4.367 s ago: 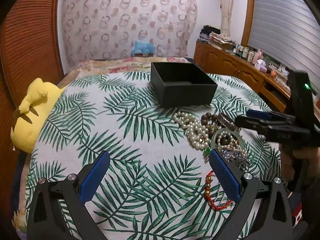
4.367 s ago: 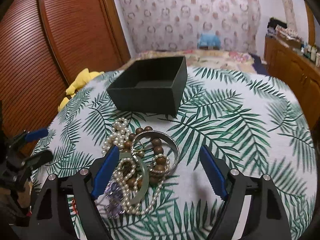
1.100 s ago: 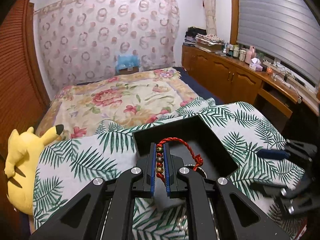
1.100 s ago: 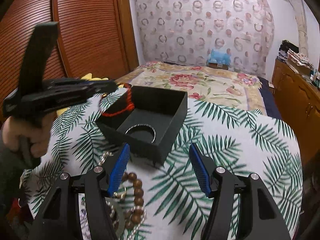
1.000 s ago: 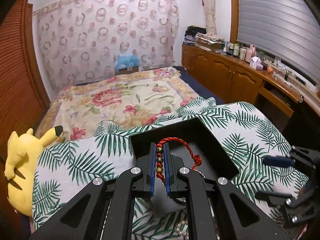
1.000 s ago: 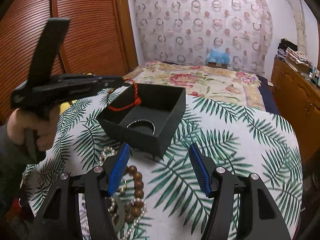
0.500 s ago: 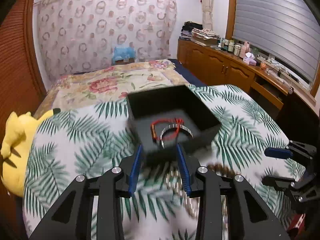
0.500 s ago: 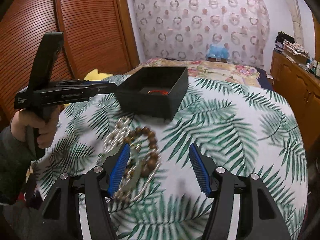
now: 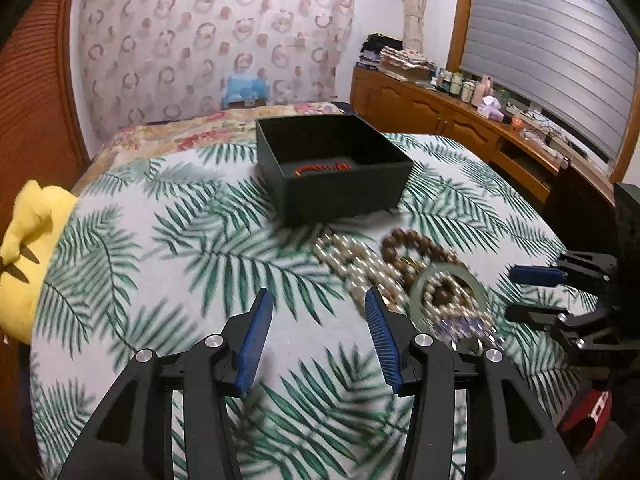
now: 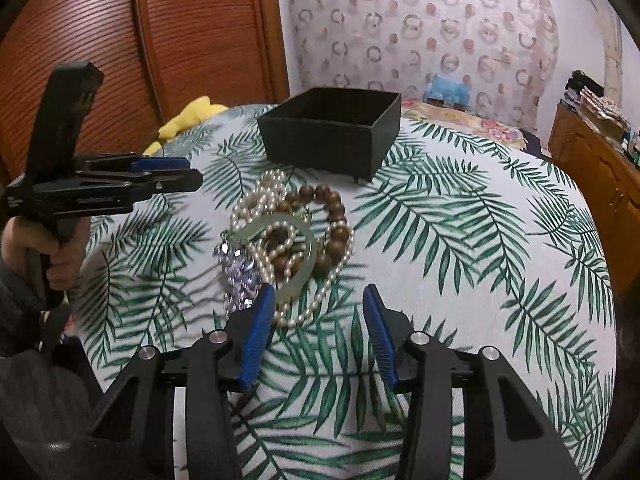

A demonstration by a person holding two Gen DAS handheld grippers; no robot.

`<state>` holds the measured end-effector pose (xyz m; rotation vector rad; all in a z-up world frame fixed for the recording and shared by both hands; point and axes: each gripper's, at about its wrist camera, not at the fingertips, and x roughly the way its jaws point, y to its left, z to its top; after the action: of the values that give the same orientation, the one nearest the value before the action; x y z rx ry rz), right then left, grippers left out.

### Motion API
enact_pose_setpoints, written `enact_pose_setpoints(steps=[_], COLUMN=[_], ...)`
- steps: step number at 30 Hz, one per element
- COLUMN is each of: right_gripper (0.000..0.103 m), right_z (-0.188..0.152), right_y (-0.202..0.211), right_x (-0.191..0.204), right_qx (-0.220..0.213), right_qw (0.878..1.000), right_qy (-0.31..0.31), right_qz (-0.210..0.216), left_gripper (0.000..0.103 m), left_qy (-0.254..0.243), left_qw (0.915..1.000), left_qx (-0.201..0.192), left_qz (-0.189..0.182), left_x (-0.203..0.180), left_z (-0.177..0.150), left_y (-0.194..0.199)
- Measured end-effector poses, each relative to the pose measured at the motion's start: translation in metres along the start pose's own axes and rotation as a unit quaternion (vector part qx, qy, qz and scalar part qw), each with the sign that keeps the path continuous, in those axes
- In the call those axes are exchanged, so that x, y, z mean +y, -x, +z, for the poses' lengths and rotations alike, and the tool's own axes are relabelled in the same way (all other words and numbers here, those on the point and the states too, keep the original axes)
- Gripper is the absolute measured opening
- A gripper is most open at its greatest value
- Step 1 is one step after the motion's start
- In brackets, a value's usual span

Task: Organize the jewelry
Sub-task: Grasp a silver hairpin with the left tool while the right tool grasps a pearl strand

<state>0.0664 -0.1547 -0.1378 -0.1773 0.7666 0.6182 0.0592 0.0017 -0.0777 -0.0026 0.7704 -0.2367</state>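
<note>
A black open box (image 9: 334,168) stands on the leaf-print table, with a red cord bracelet (image 9: 320,168) lying inside it. In front of it lies a jewelry pile: pearl strands (image 10: 256,200), a brown wooden bead bracelet (image 10: 332,216), a pale green bangle (image 10: 304,256) and a purple crystal piece (image 10: 238,272). The box also shows in the right wrist view (image 10: 332,136). My left gripper (image 9: 318,302) is open and empty, left of the pile. My right gripper (image 10: 318,294) is open and empty, just before the pile's near edge.
A yellow plush toy (image 9: 24,240) lies at the table's left edge. A bed (image 9: 208,128) stands beyond the table, a wooden sideboard (image 9: 460,120) with bottles at the right, and slatted wooden doors (image 10: 120,60) on the left.
My left gripper let the red bracelet go into the box, opened, and pulled back toward the near side. My right gripper also drew back and now faces the jewelry pile.
</note>
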Motion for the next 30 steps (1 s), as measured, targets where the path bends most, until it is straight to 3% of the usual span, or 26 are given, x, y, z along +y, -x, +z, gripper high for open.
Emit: enact_pose_setpoints(steps=[5, 7, 8, 15, 25, 26, 28, 30], right_gripper=[0.047, 0.047, 0.047, 0.047, 0.047, 0.047, 0.047, 0.047], right_z=[-0.006, -0.008, -0.008, -0.004, -0.004, -0.004, -0.004, -0.003], right_y=[0.005, 0.006, 0.007, 0.012, 0.013, 0.013, 0.013, 0.012], right_x=[0.0, -0.002, -0.003, -0.011, -0.014, -0.014, -0.013, -0.012], right_qx=[0.0, 0.001, 0.0, -0.012, -0.016, -0.016, -0.016, -0.016], right_qw=[1.0, 1.0, 1.0, 0.999, 0.999, 0.999, 0.999, 0.999], right_qy=[-0.007, -0.008, -0.009, -0.014, -0.021, -0.021, -0.021, -0.021], right_qz=[0.0, -0.008, -0.012, -0.038, -0.032, -0.032, -0.031, -0.03], left_gripper=[0.047, 0.051, 0.057, 0.063, 0.066, 0.062, 0.042, 0.038], left_qy=[-0.008, -0.017, -0.021, -0.054, -0.121, -0.123, -0.117, -0.112], left_qw=[0.9997, 0.9994, 0.9993, 0.9969, 0.9914, 0.9912, 0.9913, 0.9919], left_qx=[0.014, 0.016, 0.017, 0.026, 0.048, 0.048, 0.051, 0.046], left_qz=[-0.019, -0.024, -0.026, -0.051, -0.015, -0.013, -0.03, -0.038], left_x=[-0.017, -0.025, -0.028, -0.061, -0.09, -0.09, -0.088, -0.084], left_z=[-0.014, -0.016, -0.017, -0.024, -0.036, -0.037, -0.036, -0.035], left_y=[0.001, 0.001, 0.002, -0.004, -0.017, -0.017, -0.016, -0.011])
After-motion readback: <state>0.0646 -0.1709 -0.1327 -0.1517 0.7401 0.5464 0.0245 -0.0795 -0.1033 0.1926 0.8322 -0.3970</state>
